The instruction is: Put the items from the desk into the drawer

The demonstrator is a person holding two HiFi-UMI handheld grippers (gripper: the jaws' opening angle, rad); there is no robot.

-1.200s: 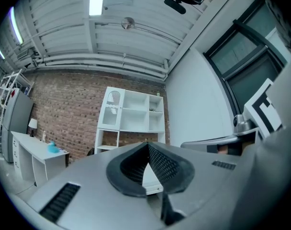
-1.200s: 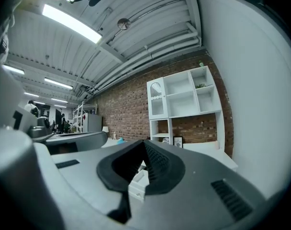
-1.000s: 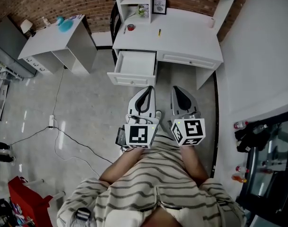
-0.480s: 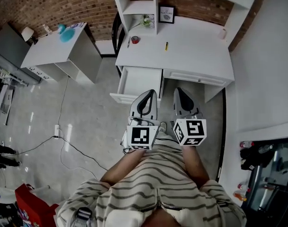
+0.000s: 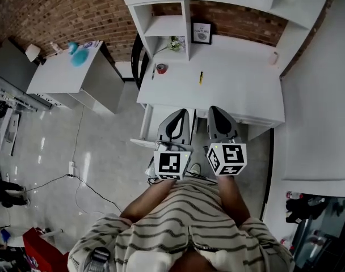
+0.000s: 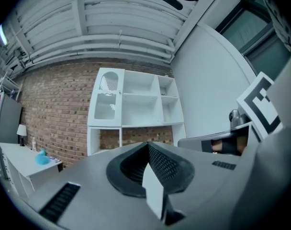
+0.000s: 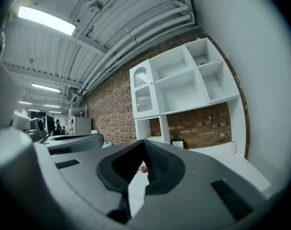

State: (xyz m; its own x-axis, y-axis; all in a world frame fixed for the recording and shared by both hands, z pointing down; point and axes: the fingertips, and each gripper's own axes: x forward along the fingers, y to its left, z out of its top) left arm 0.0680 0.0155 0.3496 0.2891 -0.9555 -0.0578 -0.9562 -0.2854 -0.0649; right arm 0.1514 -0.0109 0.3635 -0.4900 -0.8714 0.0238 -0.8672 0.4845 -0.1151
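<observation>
Left gripper (image 5: pixel 182 111) and right gripper (image 5: pixel 213 109) pressed together, held over desk (image 5: pixel 240 92) front edge, red tape roll (image 5: pixel 160 68) laid near left edge.

framed print (image 5: pixel 201 32) on desk (image 5: pixel 235 86), wording too small to read; no other text

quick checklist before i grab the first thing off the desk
1. Drawer open: ok.
2. Left gripper empty: ok, jaws together on nothing.
3. Right gripper empty: ok, jaws likewise together.
4. Jaws open for a grab: not ok, both shut.
5. Red tape roll and yellow marker lying free on the desk: ok.
6. Room inside the drawer: cannot tell, the left gripper covers most of it.
</observation>
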